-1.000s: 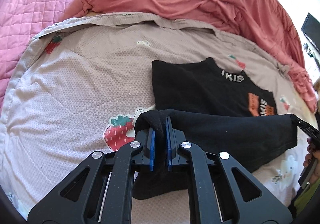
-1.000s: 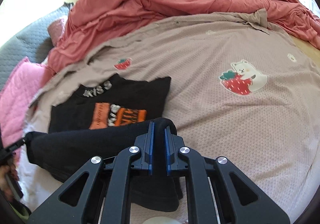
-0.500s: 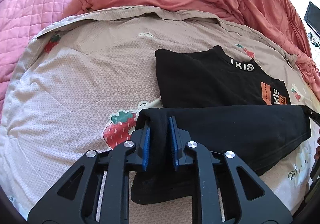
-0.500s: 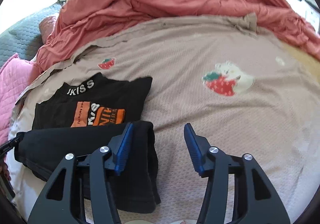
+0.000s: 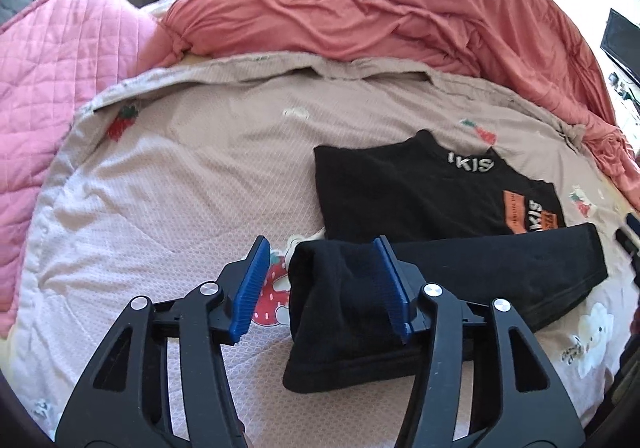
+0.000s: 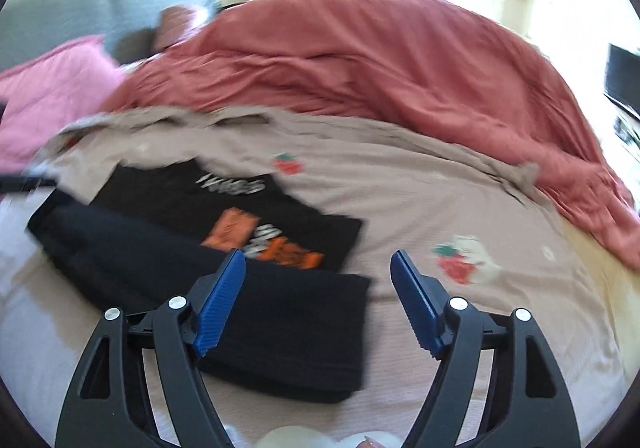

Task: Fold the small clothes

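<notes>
Black shirt [image 5: 420, 200] half-folded on the strawberry-print sheet [image 5: 180, 188], both grippers wide open.
Collar points toward the red duvet [image 5: 380, 8]; the folded hem band runs crosswise. Left gripper [image 5: 320, 284] and right gripper [image 6: 316, 296] grasp nothing.

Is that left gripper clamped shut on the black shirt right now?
No. The left gripper stands wide open, its blue pads spread apart with the black shirt lying loose on the bedsheet.

Sunlit bed [image 5: 168, 176] (strawberry-print sheet) under a rumpled coral duvet [image 5: 380, 8]
</notes>
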Motion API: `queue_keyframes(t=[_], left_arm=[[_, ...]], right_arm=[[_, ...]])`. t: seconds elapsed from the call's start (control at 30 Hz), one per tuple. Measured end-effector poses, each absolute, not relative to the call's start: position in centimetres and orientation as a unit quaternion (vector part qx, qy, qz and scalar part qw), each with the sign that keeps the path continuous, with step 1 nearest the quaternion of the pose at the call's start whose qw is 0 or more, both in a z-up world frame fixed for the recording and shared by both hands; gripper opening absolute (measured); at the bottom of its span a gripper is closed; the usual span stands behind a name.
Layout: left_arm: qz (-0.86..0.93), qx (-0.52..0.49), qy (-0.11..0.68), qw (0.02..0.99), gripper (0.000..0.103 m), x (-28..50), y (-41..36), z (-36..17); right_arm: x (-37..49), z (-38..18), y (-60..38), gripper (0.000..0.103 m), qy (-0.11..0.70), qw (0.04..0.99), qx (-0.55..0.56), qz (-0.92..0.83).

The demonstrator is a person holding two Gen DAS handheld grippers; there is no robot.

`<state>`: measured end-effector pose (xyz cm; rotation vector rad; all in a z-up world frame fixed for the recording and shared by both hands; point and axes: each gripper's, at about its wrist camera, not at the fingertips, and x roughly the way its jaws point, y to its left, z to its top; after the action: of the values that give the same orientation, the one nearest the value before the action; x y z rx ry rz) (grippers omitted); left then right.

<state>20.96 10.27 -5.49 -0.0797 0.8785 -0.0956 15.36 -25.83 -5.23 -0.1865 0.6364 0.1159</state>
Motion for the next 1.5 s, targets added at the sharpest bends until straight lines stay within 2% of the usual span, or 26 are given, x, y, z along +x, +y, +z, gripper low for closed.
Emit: queue_keyframes(t=[0.13, 0.2, 0.3, 0.47, 0.53, 0.57, 0.83, 0.87, 0.9, 0.93, 0.97, 1.0, 1.3, 1.33, 1.43, 1.5], left_arm=[[-0.057, -0.038, 0.419, 0.905, 0.056, 20.3, 9.8, -4.4], [-0.072, -0.036, 0.422, 0.903, 0.058, 20.0, 9.6, -4.0], [-0.107, -0.036, 0.450, 0.886, 0.066, 19.7, 9.8, -4.3], [-0.144, -0.027, 0.478, 0.866, 0.062, 18.2, 9.9, -4.7], [-0.161, -0.032, 0.484, 0.860, 0.049, 17.8, 9.6, -4.9], [-0.171, -0.031, 0.490, 0.854, 0.048, 17.7, 9.2, -5.2], [-0.206, 0.008, 0.514, 0.833, 0.047, 17.2, 5.3, -7.6], [-0.199, 0.006, 0.519, 0.831, 0.047, 17.3, 5.1, -8.0], [-0.195, 0.001, 0.521, 0.831, 0.047, 17.4, 5.1, -8.2], [-0.193, -0.004, 0.520, 0.832, 0.047, 17.4, 5.2, -8.2], [-0.191, -0.010, 0.514, 0.836, 0.047, 17.5, 5.3, -8.0], [-0.189, -0.014, 0.507, 0.841, 0.047, 17.5, 5.4, -7.7], [-0.186, -0.044, 0.451, 0.872, 0.049, 17.5, 6.4, -5.1], [-0.185, -0.046, 0.451, 0.872, 0.049, 17.5, 6.6, -5.1], [-0.178, -0.046, 0.457, 0.870, 0.051, 17.8, 6.9, -5.4], [-0.175, -0.049, 0.465, 0.867, 0.051, 18.1, 7.1, -6.0]], right_arm=[[14.7, -6.5, -21.4, 0.074, 0.325, 0.926, -0.151, 0.117], [14.3, -7.0, -19.8, 0.074, 0.327, 0.918, -0.180, 0.137], [13.8, -7.9, -17.6, 0.074, 0.335, 0.902, -0.219, 0.163], [13.8, -9.2, -16.0, 0.074, 0.353, 0.884, -0.245, 0.186], [13.8, -9.8, -15.1, 0.074, 0.353, 0.876, -0.270, 0.188], [13.8, -10.2, -14.7, 0.074, 0.354, 0.871, -0.283, 0.189], [14.9, -13.1, -12.9, 0.074, 0.367, 0.847, -0.336, 0.188], [15.0, -13.2, -13.0, 0.065, 0.369, 0.847, -0.332, 0.190], [15.2, -13.1, -13.1, 0.041, 0.373, 0.847, -0.323, 0.196], [15.7, -12.6, -13.4, 0.029, 0.383, 0.849, -0.302, 0.206], [15.9, -12.3, -13.5, 0.019, 0.385, 0.851, -0.294, 0.204], [16.3, -11.8, -13.6, 0.018, 0.388, 0.852, -0.285, 0.205], [23.7, -8.5, -13.7, 0.018, 0.410, 0.859, -0.235, 0.197], [24.7, -8.6, -13.8, 0.021, 0.417, 0.859, -0.228, 0.193], [27.7, -8.6, -14.4, 0.042, 0.437, 0.860, -0.194, 0.178], [29.3, -8.3, -15.1, 0.048, 0.440, 0.869, -0.166, 0.156]])
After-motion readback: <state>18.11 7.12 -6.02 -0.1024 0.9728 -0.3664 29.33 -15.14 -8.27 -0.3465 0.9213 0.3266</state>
